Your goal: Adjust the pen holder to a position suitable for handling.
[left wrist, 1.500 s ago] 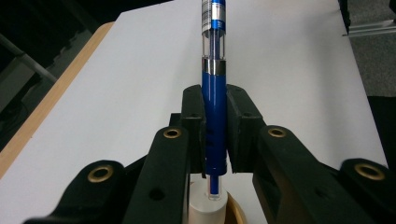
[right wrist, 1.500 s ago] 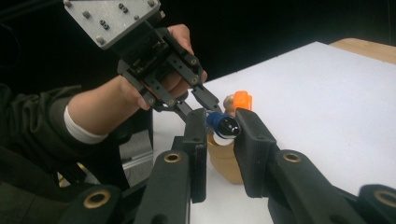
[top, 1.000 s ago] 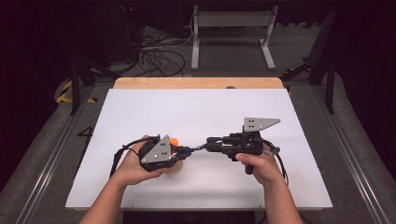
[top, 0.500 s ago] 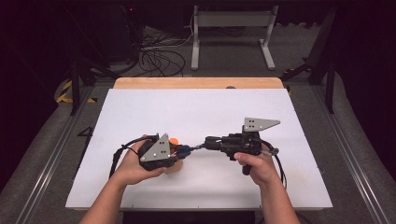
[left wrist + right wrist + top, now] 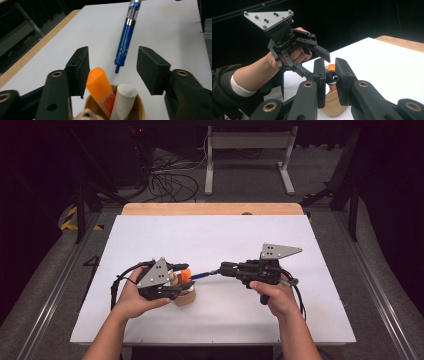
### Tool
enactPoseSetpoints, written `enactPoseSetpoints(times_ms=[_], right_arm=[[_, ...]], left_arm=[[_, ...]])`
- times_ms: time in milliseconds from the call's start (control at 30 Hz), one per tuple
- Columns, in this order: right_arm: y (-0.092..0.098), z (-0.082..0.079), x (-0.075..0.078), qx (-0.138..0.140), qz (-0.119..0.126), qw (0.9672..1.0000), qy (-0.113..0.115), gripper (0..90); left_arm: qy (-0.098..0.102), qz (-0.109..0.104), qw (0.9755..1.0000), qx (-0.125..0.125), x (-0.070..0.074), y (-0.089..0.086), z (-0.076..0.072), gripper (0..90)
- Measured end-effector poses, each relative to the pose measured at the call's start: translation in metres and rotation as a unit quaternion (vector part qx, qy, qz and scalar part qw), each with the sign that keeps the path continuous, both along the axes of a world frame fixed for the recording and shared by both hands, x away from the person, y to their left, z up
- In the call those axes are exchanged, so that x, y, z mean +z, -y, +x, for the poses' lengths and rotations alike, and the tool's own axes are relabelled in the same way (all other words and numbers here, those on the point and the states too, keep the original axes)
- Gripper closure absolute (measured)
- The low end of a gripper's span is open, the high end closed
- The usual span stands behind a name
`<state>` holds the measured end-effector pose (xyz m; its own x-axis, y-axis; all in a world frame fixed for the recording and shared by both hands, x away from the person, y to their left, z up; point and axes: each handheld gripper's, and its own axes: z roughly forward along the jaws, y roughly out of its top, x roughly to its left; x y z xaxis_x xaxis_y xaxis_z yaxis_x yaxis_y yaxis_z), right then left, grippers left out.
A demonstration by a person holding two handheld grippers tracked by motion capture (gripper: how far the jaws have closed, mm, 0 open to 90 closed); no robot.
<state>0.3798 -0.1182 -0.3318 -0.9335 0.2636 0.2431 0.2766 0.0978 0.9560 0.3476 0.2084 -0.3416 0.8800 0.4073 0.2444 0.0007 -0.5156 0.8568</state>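
Holding a blue pen (image 5: 199, 275) by its rear end, the right gripper (image 5: 223, 268) has its two jaws pressed tight on the barrel; in the right gripper view the round silver end of the pen (image 5: 332, 77) sits squeezed between the black pads. The pen lies nearly level above the white table (image 5: 310, 320), and its tip points toward a small tan cup (image 5: 184, 297) that stands on the table at the left side. In the left gripper view the blue pen (image 5: 125, 41) comes down from the top, and its tip hangs just above the rim of the cup (image 5: 140, 110), between the two jaws and touching neither. Inside the cup stand an orange marker (image 5: 100, 88) and a white stick (image 5: 124, 101), both leaning a little, close to each other. The left gripper (image 5: 184, 281) is at the cup, with one jaw on each side of the things that stand up out of it, and its jaws have just been opening: they are now about half apart, and the pads press on nothing. Compared with one second ago, when the left gripper was closed at the cup, its jaws have come apart, while the cup stands at the same place. The right gripper has not changed its grip, and the pen keeps about the same line toward the cup. Both hands remain almost where they were on the table.
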Motion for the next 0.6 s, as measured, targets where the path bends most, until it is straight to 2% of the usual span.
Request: enactPoseSetpoints(times_ms=[200,400,600], right_arm=[[-0.002,0.001,0.0,-0.002,-0.011,0.9999,0.003,80.3],[-0.004,0.002,-0.001,-0.004,-0.019,0.9998,0.003,80.3],[-0.007,0.003,-0.002,-0.006,-0.028,0.9996,0.004,80.3]], left_arm=[[-0.005,-0.031,0.9988,0.038,-0.004,-0.013,0.0,31.8],[-0.006,-0.069,0.9947,0.075,-0.007,-0.028,0.0,19.8],[-0.014,-0.093,0.9914,0.09,-0.008,-0.04,0.001,13.3]])
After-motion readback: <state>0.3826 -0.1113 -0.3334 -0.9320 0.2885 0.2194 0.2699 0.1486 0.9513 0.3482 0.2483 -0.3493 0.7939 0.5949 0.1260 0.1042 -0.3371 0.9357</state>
